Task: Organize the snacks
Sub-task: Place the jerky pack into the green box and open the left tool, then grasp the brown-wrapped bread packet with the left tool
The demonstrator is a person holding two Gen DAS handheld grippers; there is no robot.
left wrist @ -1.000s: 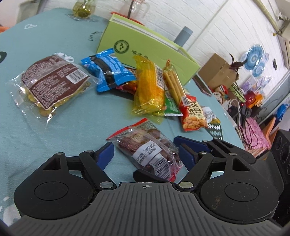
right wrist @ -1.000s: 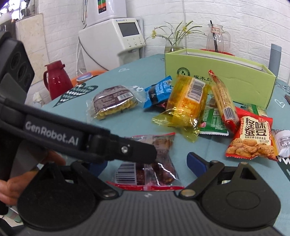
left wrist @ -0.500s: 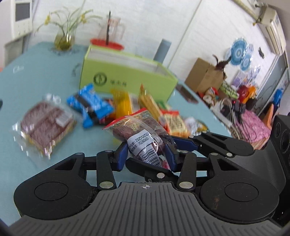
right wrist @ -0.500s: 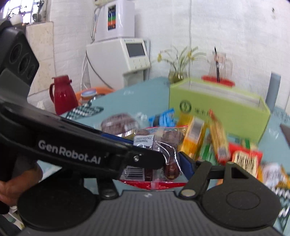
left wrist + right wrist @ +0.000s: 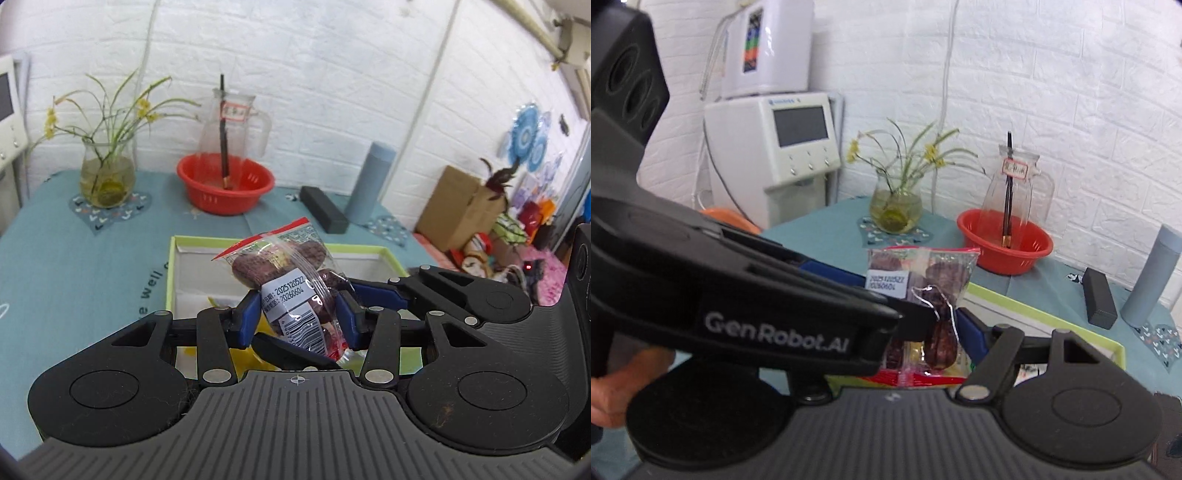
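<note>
Both hand-held grippers, left (image 5: 297, 319) and seemingly right (image 5: 945, 325), pinch the date packet (image 5: 291, 284) above the green box (image 5: 170, 273).

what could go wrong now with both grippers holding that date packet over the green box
Both the left gripper and the right gripper pinch the same date packet, so uneven pulling or release might tear the thin film. It also hangs over the green box, where yellow packets already lie; dropped carelessly, it could land crooked on them.

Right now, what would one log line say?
left gripper: shut on date bag | right gripper: shut on date bag | bag: above green box
</note>
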